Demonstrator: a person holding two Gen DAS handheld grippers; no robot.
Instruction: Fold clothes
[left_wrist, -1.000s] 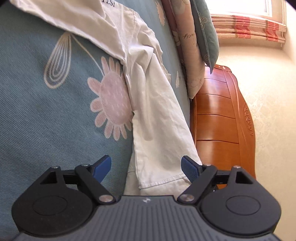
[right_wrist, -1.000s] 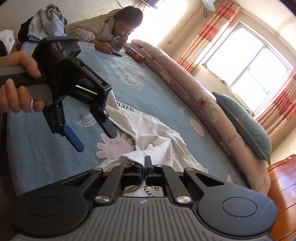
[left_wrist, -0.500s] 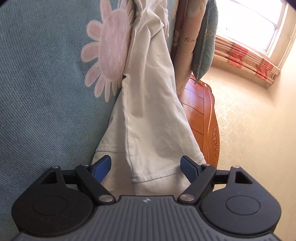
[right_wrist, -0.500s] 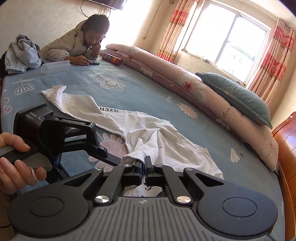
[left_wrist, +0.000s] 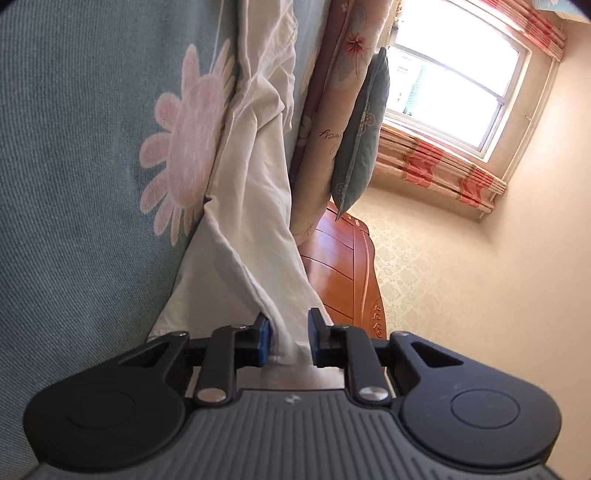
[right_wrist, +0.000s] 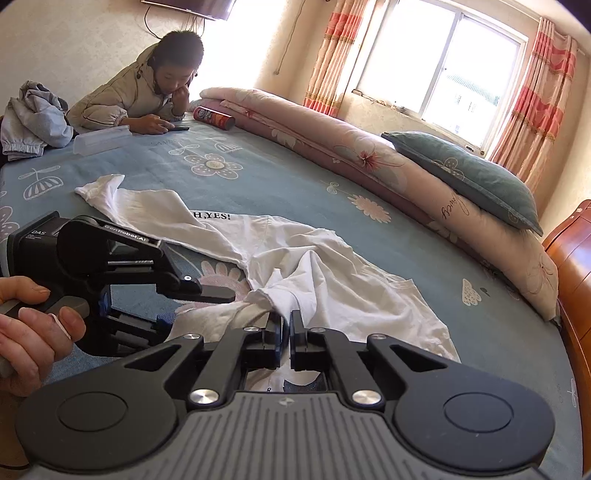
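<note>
Sunlit window (right_wrist: 439, 62) with striped curtains (right_wrist: 543, 96), patterned cream wall (left_wrist: 461, 277), wooden headboard (left_wrist: 343, 277).

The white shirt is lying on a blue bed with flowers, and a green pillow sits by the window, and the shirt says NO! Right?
Not quite. The white shirt says "YES!", as the right wrist view shows. The rest is right.

A soft, matt white cloth is seen in the T-shirt (right_wrist: 317, 273), creased and thin. The bedsheet (left_wrist: 74, 184) is shown as a coarse, ribbed blue weave, matt throughout. The headboard (left_wrist: 343, 266) is made of glossy varnished wood, and the left gripper (left_wrist: 288, 339) of matt black plastic with bright metal pins.
</note>
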